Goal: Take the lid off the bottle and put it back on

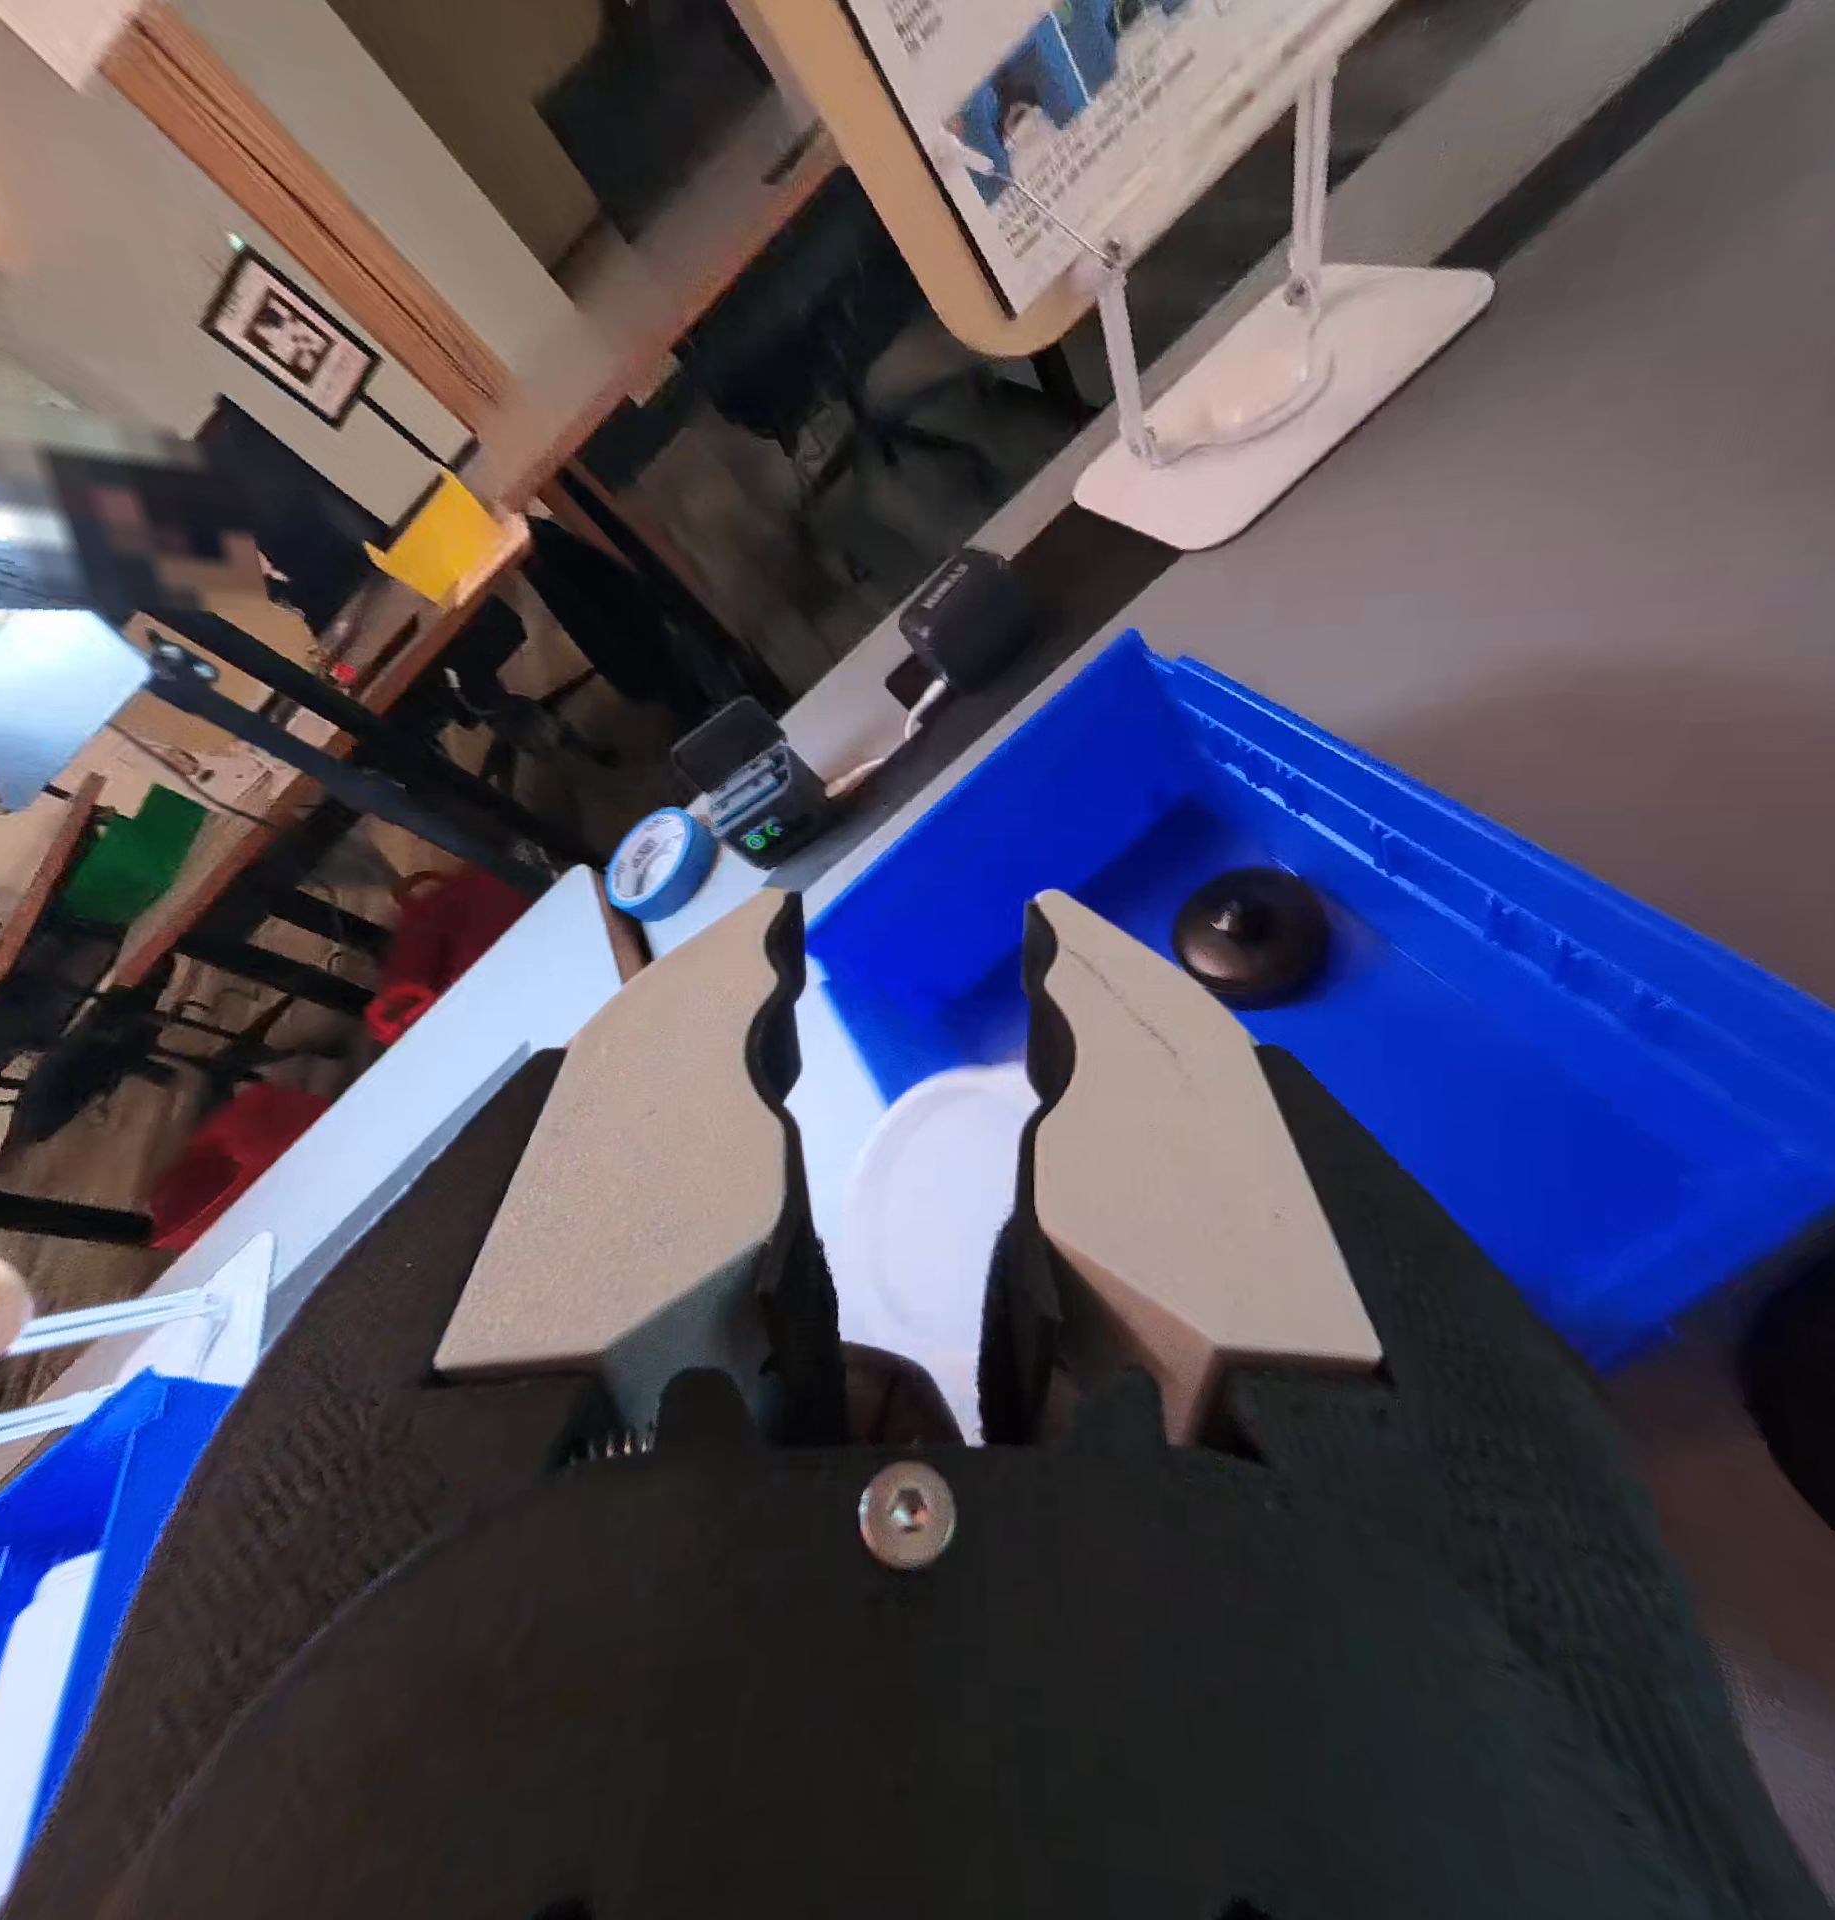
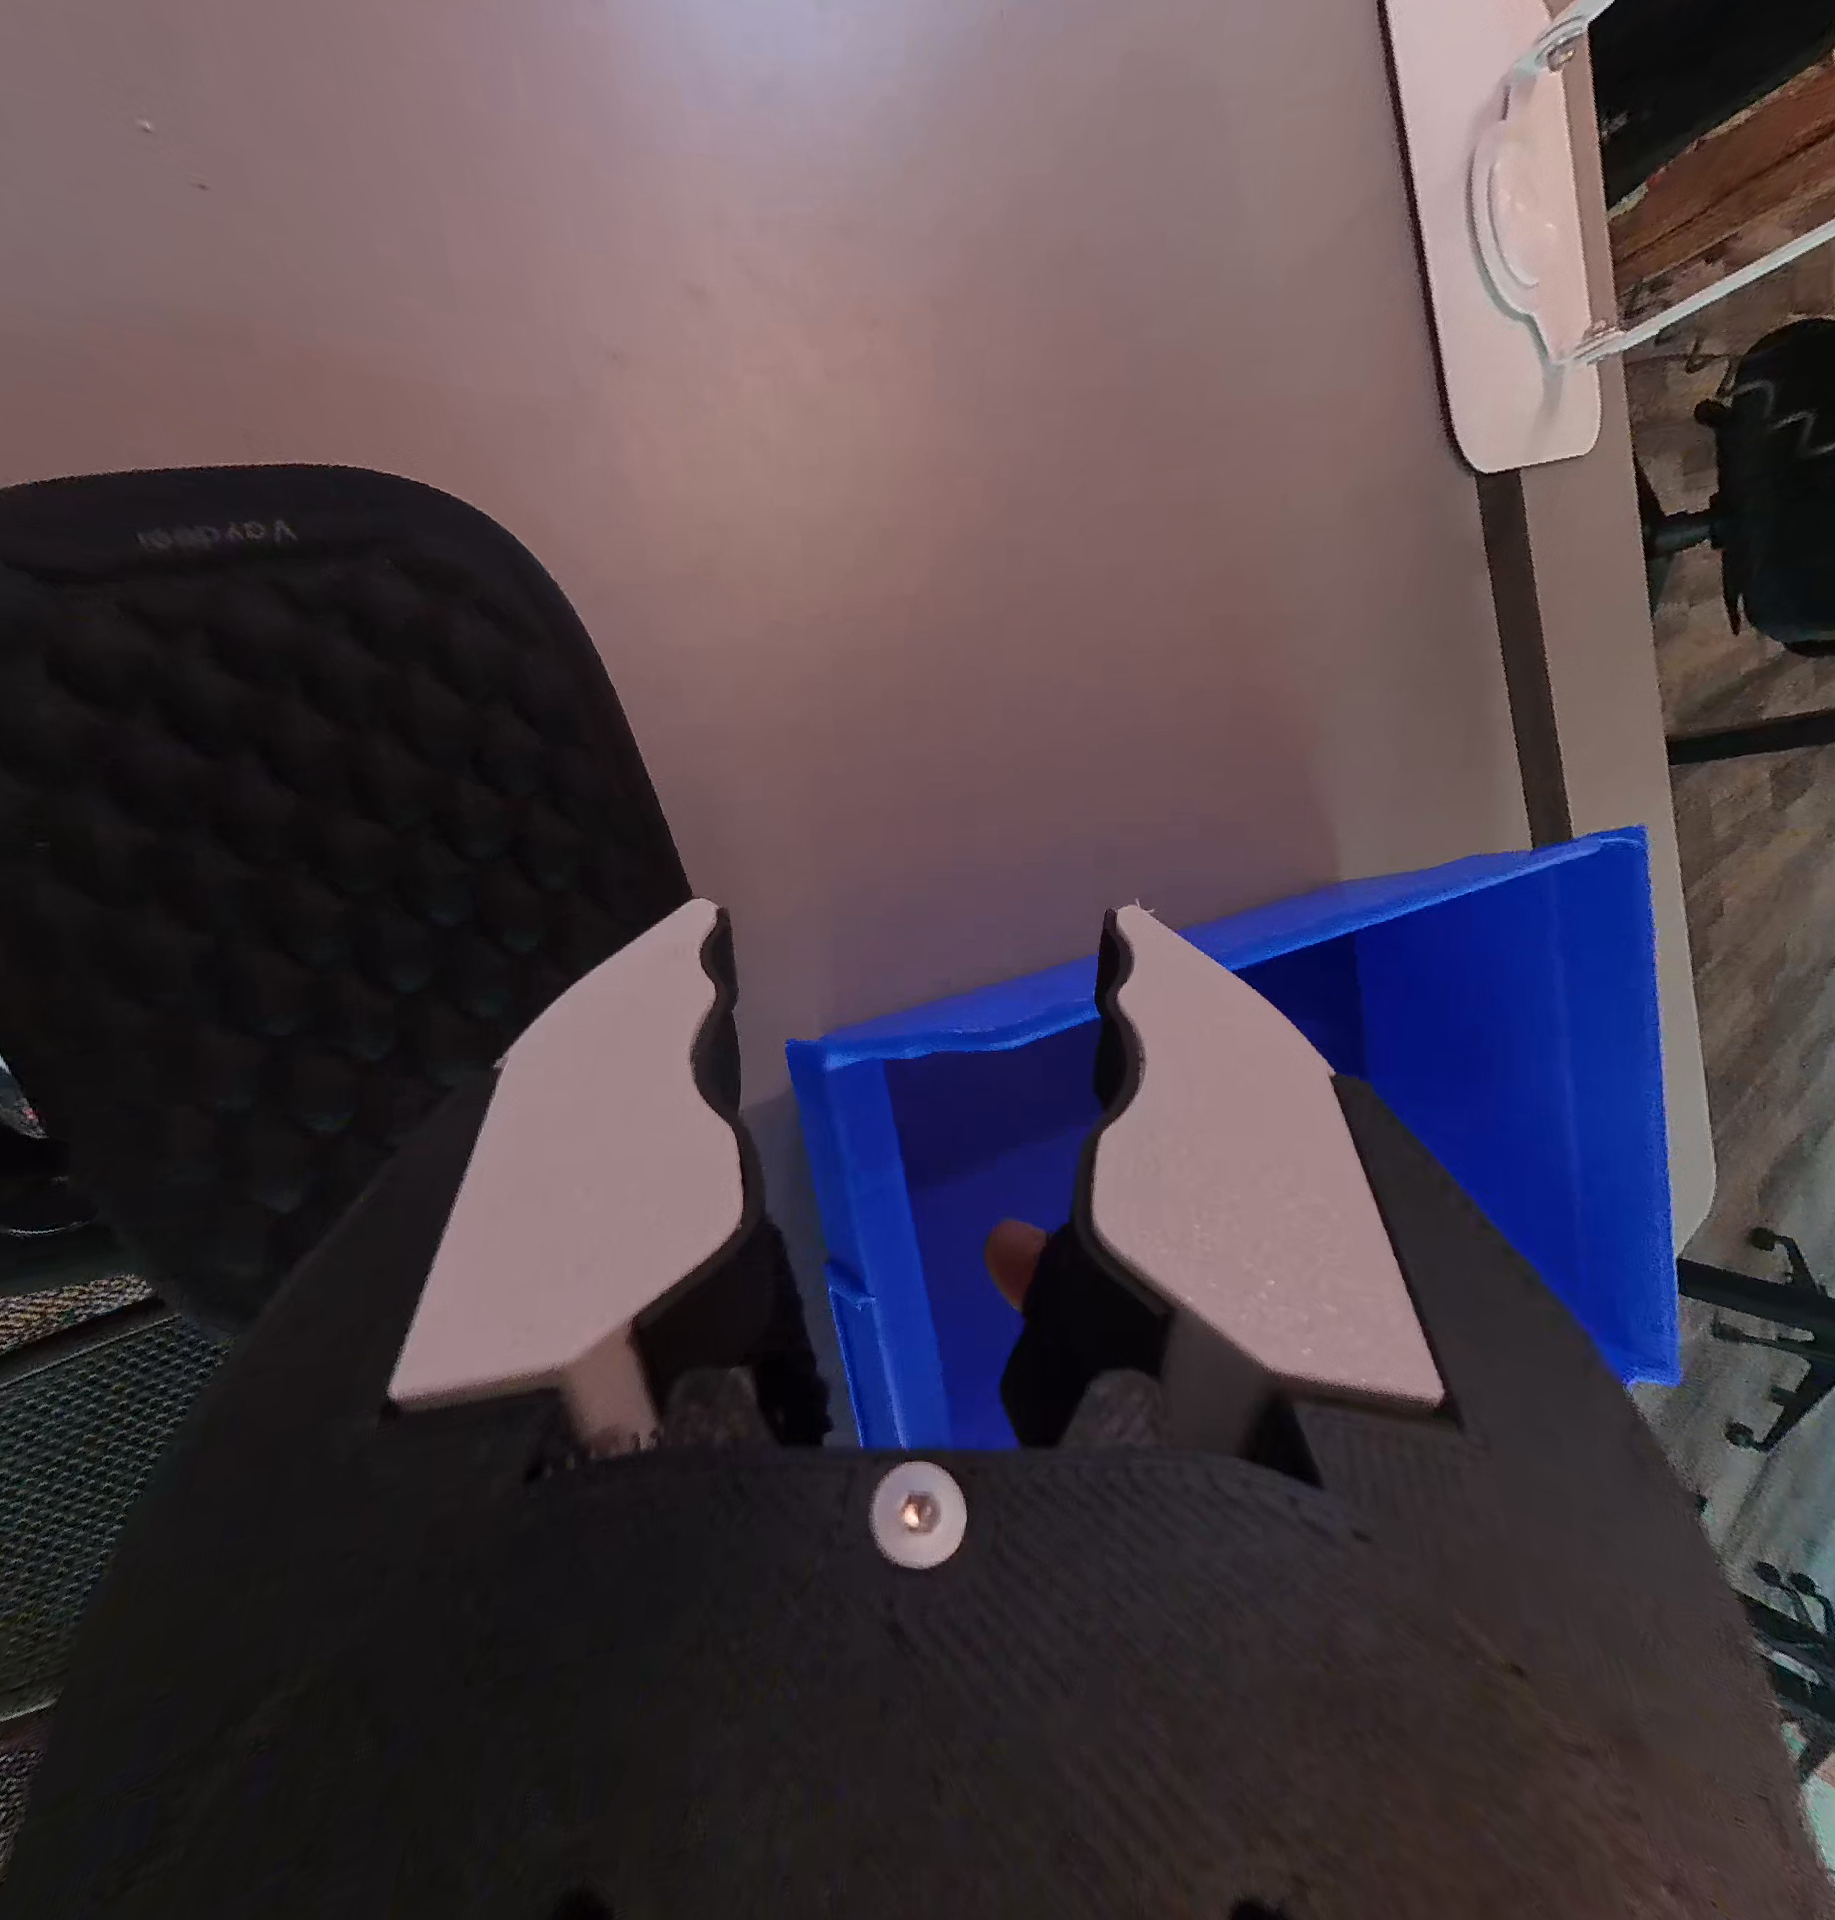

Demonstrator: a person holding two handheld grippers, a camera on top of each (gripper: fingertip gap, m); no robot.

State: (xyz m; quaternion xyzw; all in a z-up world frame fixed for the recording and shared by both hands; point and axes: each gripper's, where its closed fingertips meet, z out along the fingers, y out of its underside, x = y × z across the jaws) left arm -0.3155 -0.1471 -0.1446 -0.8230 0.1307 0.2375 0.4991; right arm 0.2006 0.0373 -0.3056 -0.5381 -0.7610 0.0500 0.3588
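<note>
The left hand-held gripper (image 1: pixel 905 925) has its jaws set narrowly apart around a white round object (image 1: pixel 934 1205), probably the bottle, which sits low between the fingers; contact cannot be told. Ahead and right of it, a black domed lid (image 1: pixel 1251 935) lies in a blue bin (image 1: pixel 1515 1039) on the grey table (image 1: pixel 1619 520). A blue tape roll (image 1: pixel 658 862) carries unreadable print. The right hand-held gripper (image 2: pixel 913 935) is wide open and empty above a blue bin (image 2: pixel 1464 1091); a black mesh chair back (image 2: pixel 269 831) bears small lettering.

Glossy blue plastic bin (image 1: pixel 1515 1091); matt grey tabletop (image 2: pixel 788 416).
</note>
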